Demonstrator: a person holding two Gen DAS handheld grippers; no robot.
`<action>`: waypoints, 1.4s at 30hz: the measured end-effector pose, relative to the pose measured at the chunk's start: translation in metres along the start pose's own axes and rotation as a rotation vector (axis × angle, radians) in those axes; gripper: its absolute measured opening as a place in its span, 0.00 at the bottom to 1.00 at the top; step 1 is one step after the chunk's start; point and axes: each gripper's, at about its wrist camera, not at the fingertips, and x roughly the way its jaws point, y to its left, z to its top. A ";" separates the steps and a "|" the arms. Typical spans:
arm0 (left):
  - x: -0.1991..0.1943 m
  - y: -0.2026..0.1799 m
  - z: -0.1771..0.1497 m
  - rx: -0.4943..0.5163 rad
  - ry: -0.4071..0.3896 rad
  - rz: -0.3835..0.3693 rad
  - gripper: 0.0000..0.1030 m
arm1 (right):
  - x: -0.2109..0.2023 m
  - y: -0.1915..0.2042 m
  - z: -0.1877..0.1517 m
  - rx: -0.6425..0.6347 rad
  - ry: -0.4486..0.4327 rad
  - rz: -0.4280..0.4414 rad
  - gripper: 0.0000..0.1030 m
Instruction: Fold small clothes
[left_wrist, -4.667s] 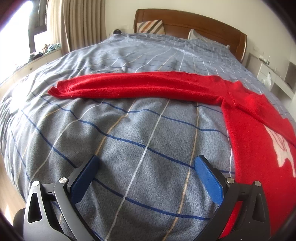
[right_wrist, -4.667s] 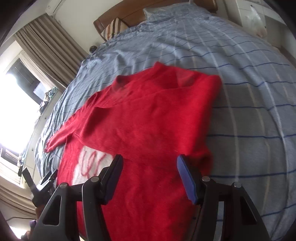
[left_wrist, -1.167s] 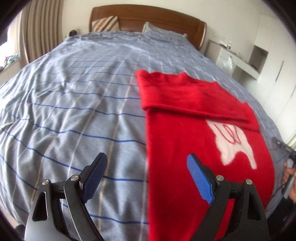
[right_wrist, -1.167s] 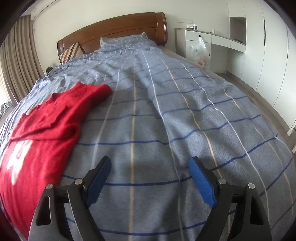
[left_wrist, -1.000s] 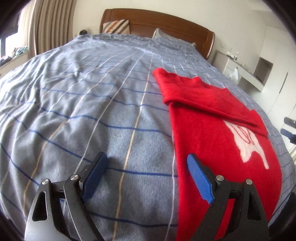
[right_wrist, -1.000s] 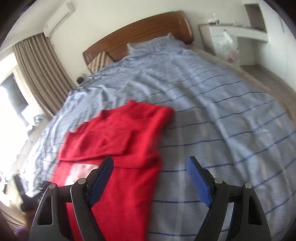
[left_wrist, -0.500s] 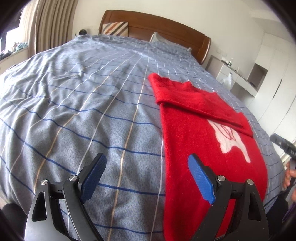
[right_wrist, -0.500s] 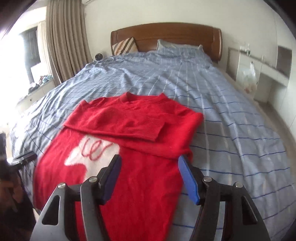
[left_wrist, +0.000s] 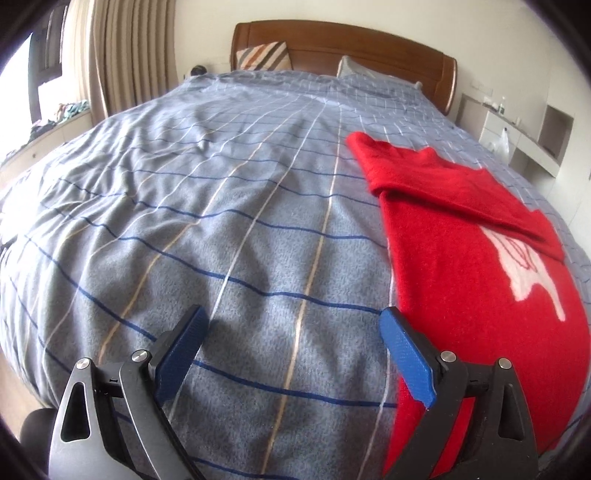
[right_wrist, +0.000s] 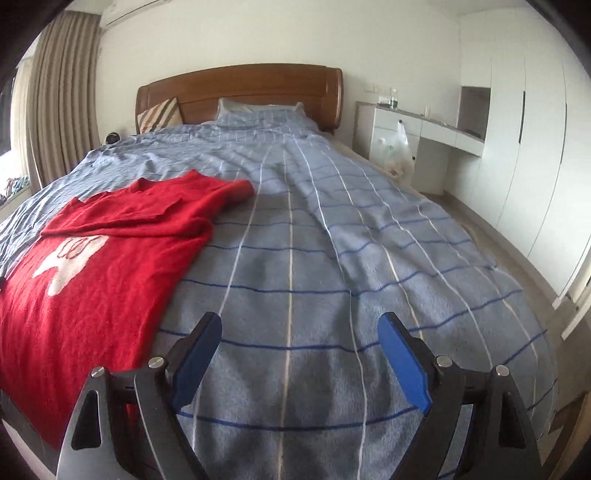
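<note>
Red sweater (left_wrist: 461, 258) lies on striped bed (left_wrist: 221, 229).

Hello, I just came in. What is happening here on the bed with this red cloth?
A person is folding a red sweater on the bed, with a hand-held gripper in each hand. The sweater lies flat, and both sleeves are already folded across its chest, above the white design. At this moment nobody holds it: the left hand-held gripper and the right hand-held gripper are both open and empty, one at each side of the sweater's lower part. The body is not yet folded up.
</note>
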 end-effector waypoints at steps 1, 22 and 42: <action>0.002 0.000 -0.001 -0.002 0.003 0.003 0.94 | 0.000 -0.002 0.000 0.006 -0.008 0.003 0.83; 0.011 -0.002 -0.002 0.013 0.026 0.008 0.99 | 0.043 -0.008 -0.018 0.065 0.070 0.008 0.98; 0.012 -0.003 -0.002 0.015 0.026 0.011 1.00 | 0.043 -0.008 -0.018 0.064 0.071 0.008 0.98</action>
